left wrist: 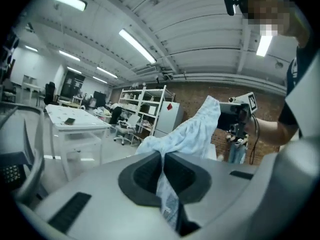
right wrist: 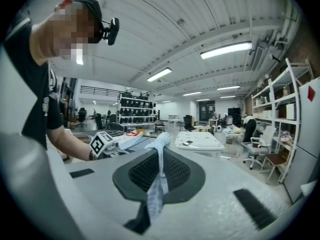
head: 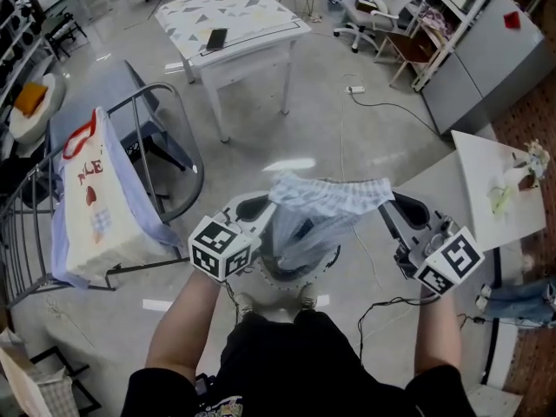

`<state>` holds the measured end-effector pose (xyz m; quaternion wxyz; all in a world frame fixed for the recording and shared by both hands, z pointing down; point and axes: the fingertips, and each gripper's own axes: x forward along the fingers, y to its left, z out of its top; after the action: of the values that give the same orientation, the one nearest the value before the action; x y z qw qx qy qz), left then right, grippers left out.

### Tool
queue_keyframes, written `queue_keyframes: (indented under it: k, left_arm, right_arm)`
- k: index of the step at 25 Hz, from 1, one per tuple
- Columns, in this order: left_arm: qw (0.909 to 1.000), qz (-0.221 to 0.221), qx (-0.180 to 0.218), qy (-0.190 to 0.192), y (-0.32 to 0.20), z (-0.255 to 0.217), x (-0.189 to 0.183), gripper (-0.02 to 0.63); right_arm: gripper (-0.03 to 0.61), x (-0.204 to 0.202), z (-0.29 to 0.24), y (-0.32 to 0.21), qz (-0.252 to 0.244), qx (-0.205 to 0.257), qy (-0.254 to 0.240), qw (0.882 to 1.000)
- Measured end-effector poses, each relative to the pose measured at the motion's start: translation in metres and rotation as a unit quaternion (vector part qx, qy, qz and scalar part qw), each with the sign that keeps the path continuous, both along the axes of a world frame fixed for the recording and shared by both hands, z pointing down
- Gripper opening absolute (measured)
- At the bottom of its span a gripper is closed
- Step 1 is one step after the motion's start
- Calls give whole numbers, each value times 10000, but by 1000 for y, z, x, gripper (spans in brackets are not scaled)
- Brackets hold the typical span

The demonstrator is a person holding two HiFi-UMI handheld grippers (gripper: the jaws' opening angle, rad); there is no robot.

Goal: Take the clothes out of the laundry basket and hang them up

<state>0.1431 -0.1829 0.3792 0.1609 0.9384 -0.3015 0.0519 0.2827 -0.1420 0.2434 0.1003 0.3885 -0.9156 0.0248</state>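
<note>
Pale garment (head: 326, 200) stretched out, left gripper (head: 259, 208) clamped on one end, right gripper (head: 396, 205) on the other (red lettering on bag (head: 91, 220) illegible)

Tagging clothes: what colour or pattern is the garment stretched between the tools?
The garment is pale blue and white, finely striped; clearest in the head view.
</note>
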Motion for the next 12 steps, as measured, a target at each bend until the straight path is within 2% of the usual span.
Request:
queue_keyframes:
  k: [6,12]
  left_arm:
    - [9954,-860,418,78,-10,-50,-46,14]
    - [9867,-1376,867,-8,-4,-96,-79,14]
  right_arm:
    - [15,6,10,-19,692,-126,-99,9975]
    - [15,-10,-1,-19,742,-54,-325,9967]
